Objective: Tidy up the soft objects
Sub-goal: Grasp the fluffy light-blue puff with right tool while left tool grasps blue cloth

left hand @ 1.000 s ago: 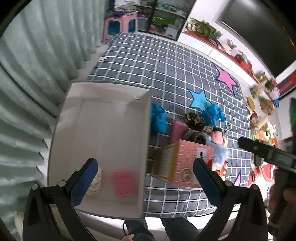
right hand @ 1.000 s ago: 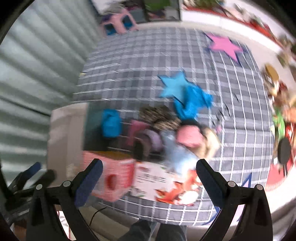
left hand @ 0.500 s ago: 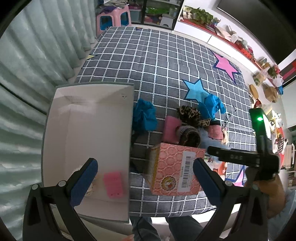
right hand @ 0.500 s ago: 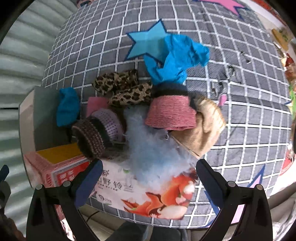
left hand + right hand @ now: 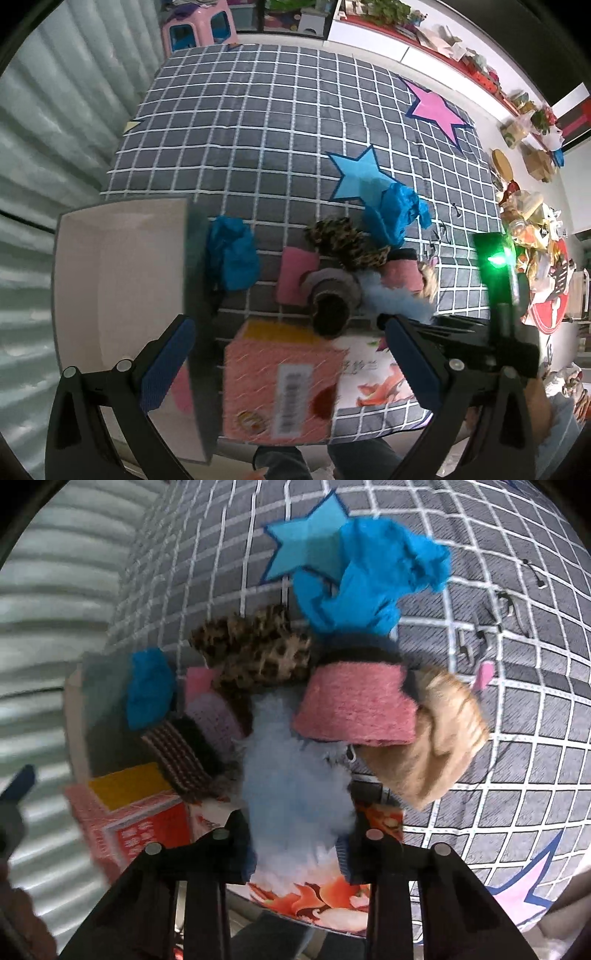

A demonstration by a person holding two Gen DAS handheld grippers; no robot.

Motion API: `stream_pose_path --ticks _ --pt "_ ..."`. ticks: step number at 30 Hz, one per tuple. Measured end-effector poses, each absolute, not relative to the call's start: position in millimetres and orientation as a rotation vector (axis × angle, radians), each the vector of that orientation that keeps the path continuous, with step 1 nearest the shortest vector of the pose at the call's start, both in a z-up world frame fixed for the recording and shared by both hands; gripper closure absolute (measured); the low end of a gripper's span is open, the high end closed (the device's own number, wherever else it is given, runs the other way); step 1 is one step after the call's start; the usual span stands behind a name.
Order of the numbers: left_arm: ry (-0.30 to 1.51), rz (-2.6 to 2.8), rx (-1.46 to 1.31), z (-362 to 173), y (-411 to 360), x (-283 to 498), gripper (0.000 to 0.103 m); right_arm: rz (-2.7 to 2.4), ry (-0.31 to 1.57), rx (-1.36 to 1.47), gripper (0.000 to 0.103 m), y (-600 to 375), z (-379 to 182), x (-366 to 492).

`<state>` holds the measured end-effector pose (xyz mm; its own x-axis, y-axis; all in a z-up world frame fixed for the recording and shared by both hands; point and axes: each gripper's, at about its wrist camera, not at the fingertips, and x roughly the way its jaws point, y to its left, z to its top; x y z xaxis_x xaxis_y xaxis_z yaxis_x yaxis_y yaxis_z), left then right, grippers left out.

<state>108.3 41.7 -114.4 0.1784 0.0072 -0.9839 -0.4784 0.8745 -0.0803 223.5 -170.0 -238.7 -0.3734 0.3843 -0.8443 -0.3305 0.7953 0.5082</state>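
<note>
At near edge of checked mat [image 5: 517, 746], among heaped soft items: right gripper [image 5: 299, 853] just closed, pinching pale blue fluffy piece [image 5: 295, 775]. Lift straight, clear of pink cloth [image 5: 354, 709]. Left gripper [image 5: 288, 358] open, empty; white box [image 5: 118, 273] leftward.

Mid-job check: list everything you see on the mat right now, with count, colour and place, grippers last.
Checked mat: one, grey with white grid, blue and pink stars; under everything.
Open cardboard box: one, white inside; left edge of mat.
Crumpled blue cloths: two; one beside the box, one by the blue star.
Leopard-print fabric piece: one, brown; centre pile.
Pink knitted pieces: two; centre pile.
Striped knitted sock: one, purple-brown; centre pile.
Fluffy pale-blue item: one; pile front.
Tan plush: one; right of pile.
Pink carton: one; near edge.
Fox-print packet: one, white and orange; beside carton.
Left gripper: open, over the carton.
Right gripper: just closed on the fluffy item.
</note>
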Motion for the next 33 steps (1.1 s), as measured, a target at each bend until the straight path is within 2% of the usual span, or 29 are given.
stream_pose_path --ticks 9,19,20,21,23,33 --pt "1.416 0.324 -0.372 -131 13 164 0.000 0.684 1.731 0.269 0.071 -261 -208 276" --pt "1.493 0.278 -0.312 -174 -19 242 0.000 0.361 1.734 0.326 0.069 -370 -239 317" --pt "1.504 0.278 -0.310 -180 -19 249 0.000 0.366 1.740 0.333 0.066 -370 -240 317" --pt "1.518 0.277 -0.313 -188 -19 257 0.000 0.380 1.747 0.334 0.047 -366 -241 315" --pt "1.548 0.274 -0.313 -203 -19 271 0.000 0.432 1.746 0.307 0.021 -352 -239 311" --pt "1.657 0.261 -0.176 -271 -29 315 0.003 0.604 1.848 0.457 0.020 -271 -261 283"
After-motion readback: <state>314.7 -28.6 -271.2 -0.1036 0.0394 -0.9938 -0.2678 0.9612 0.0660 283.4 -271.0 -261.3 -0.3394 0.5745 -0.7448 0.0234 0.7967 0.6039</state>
